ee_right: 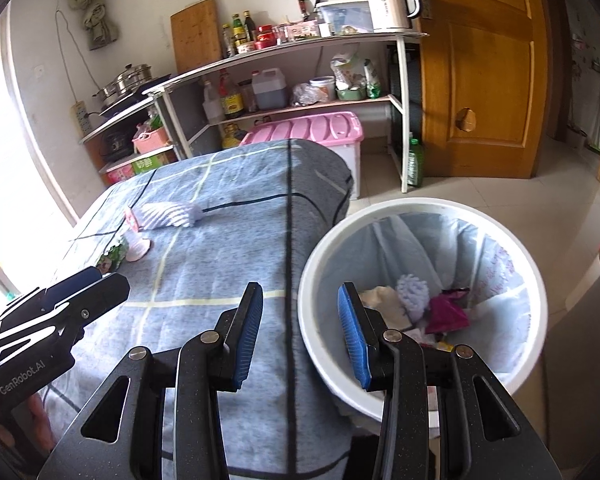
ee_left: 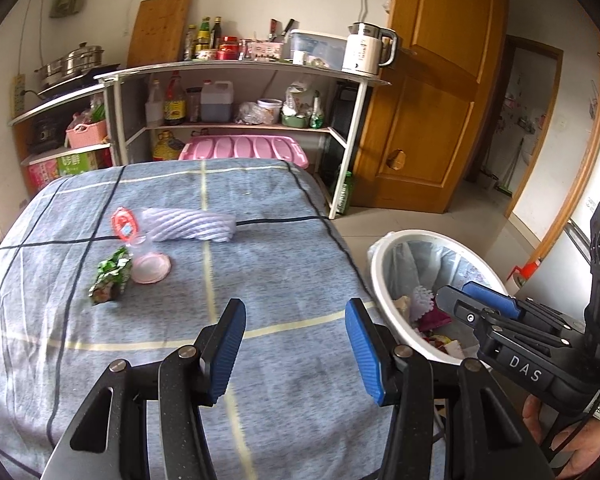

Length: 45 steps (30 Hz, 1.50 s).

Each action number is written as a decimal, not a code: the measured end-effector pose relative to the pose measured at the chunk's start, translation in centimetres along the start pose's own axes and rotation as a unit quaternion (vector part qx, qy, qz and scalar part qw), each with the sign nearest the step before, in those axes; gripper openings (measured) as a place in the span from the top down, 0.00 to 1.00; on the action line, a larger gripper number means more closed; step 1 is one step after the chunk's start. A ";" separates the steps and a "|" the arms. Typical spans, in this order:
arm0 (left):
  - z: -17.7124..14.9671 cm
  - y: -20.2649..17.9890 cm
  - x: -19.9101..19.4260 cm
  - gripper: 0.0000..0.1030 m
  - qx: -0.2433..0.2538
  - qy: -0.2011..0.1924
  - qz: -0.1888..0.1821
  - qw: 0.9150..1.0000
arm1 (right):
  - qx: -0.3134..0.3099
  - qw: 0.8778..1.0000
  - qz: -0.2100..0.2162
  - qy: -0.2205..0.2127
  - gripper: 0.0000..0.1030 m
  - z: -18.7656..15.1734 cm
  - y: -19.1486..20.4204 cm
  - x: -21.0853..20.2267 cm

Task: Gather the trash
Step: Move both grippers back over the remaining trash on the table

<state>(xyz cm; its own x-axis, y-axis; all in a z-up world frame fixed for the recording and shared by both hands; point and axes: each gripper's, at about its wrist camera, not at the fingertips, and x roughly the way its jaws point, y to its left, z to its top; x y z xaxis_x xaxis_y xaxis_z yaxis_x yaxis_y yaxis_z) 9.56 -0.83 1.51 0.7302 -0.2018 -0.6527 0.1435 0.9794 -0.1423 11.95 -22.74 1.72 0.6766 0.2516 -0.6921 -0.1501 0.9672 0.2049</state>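
Note:
On the blue checked tablecloth (ee_left: 284, 272) lie a green snack wrapper (ee_left: 110, 276), a clear cup with a red-and-pink lid (ee_left: 140, 248) and a lilac ribbed wrapper (ee_left: 192, 225). They also show far left in the right wrist view: wrapper (ee_right: 114, 258), cup (ee_right: 136, 240), lilac piece (ee_right: 168, 215). A white bin (ee_right: 312, 320) with a liner holds several scraps beside the table's right edge (ee_left: 380, 280). My left gripper (ee_left: 296, 348) is open and empty over the table's near part. My right gripper (ee_right: 300, 336) is open and empty at the bin's near rim.
A white shelf rack (ee_left: 236, 76) with bottles, pots and a kettle stands behind the table. A pink storage box (ee_left: 244, 148) sits on the floor under it. A wooden door (ee_left: 432, 92) stands open at the right, with tiled floor (ee_right: 480, 192) beyond the bin.

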 end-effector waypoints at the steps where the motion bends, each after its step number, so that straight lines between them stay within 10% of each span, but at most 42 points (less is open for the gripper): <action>1: -0.1 0.5 -0.1 0.50 -0.003 0.000 0.005 1.000 | -0.004 1.000 0.004 0.002 0.61 0.0 0.5 0.3; 24: -0.9 14.6 0.2 0.50 -0.094 0.011 0.093 0.991 | -0.066 0.995 0.069 0.041 0.54 1.2 10.2 7.7; 45: 1.9 17.7 8.0 0.37 -0.049 0.063 0.108 0.991 | -0.066 0.991 0.097 0.065 0.54 3.6 13.2 12.6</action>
<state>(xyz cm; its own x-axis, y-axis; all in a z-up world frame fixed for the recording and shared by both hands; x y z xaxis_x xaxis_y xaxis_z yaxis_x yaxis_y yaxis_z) 19.20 14.93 -4.82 0.6463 0.0057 -0.7630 -0.0772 0.9953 -0.0579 21.05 -6.90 -1.83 0.5276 0.4281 -0.7337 -0.3678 0.8937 0.2569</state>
